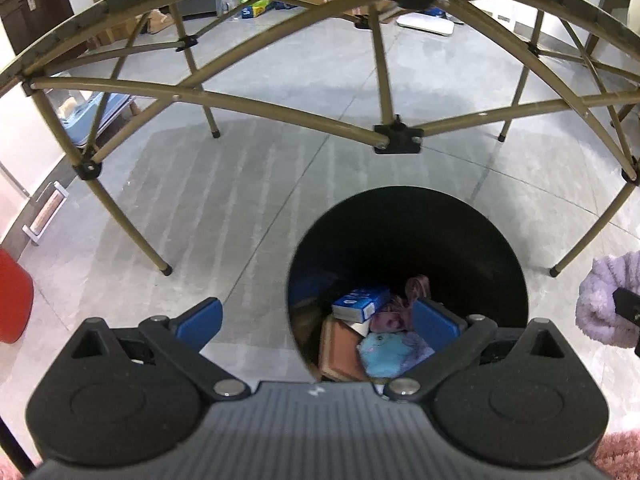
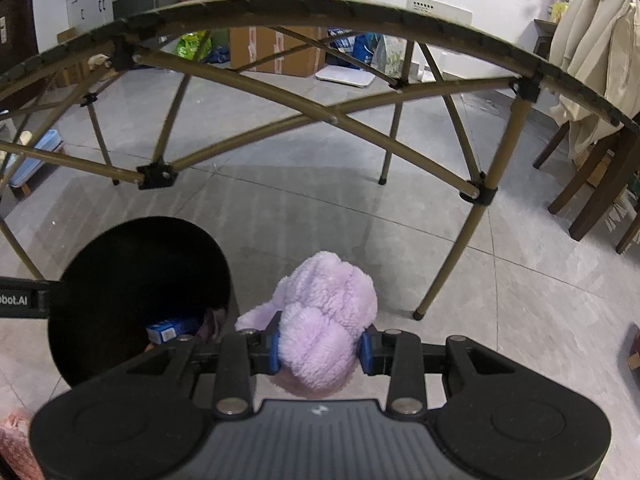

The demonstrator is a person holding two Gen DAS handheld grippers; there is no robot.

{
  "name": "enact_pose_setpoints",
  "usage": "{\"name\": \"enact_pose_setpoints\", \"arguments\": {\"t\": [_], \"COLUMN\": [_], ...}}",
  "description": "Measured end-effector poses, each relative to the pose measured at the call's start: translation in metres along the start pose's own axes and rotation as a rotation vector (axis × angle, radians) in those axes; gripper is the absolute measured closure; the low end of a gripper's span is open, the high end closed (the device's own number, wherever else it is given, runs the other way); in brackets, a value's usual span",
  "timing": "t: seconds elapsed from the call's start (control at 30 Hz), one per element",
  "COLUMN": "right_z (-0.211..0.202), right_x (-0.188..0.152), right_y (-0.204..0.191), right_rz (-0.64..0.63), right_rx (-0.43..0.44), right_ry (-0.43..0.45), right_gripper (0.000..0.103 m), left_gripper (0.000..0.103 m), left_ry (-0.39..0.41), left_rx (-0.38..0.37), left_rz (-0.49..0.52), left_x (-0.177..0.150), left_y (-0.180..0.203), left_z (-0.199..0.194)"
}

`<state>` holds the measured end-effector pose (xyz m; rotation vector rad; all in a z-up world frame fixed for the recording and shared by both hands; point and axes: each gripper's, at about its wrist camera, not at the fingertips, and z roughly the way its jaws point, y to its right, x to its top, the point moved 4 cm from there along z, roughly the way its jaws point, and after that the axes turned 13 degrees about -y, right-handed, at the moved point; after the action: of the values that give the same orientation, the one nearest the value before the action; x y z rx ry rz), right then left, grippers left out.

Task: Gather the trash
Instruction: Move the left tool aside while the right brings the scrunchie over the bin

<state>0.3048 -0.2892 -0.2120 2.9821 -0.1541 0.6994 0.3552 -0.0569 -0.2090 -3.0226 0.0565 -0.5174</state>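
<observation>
Lilac fleece item (image 2: 320, 328) clenched in right gripper (image 2: 322, 347), hanging beside black bin (image 2: 80, 352); releasing now risks floor drop. Left gripper (image 1: 316, 320) gaping empty.

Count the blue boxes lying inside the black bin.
1. A blue box lies on top of the pile in the black bin, beside a purple scrap; others may be buried underneath.

The left gripper (image 1: 316, 322), at the bottom centre of its own view, points steeply downward with its blue-padded black fingers (image 1: 200, 320) spread wide and nothing between them. The right gripper (image 2: 320, 350), low in the centre of its own view, tilts downward with its blue pads (image 2: 274, 350) pressed into a fluffy lilac plush bundle (image 2: 320, 320).
</observation>
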Motion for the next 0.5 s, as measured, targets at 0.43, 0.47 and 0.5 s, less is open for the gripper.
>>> {"name": "enact_pose_setpoints", "arguments": {"t": [0.43,0.47,0.5], "right_z": [-0.015,-0.016,-0.016], "right_x": [0.012,0.012,0.012], "right_y": [-0.047,-0.05,-0.053], "right_rz": [-0.077,-0.081,-0.087], "right_rx": [0.053,0.057,0.061], "right_ry": [0.042,0.044,0.045], "right_gripper": [0.069,0.069,0.069], "left_gripper": [0.0,0.0,0.0], "left_ry": [0.026,0.028,0.029], "left_rx": [0.014,0.015,0.016], "left_rz": [-0.053,-0.054,-0.055], "left_x": [-0.002,-0.003,-0.003], "left_y": [-0.04,-0.042,-0.043], "left_z": [-0.013,-0.013,-0.014]}}
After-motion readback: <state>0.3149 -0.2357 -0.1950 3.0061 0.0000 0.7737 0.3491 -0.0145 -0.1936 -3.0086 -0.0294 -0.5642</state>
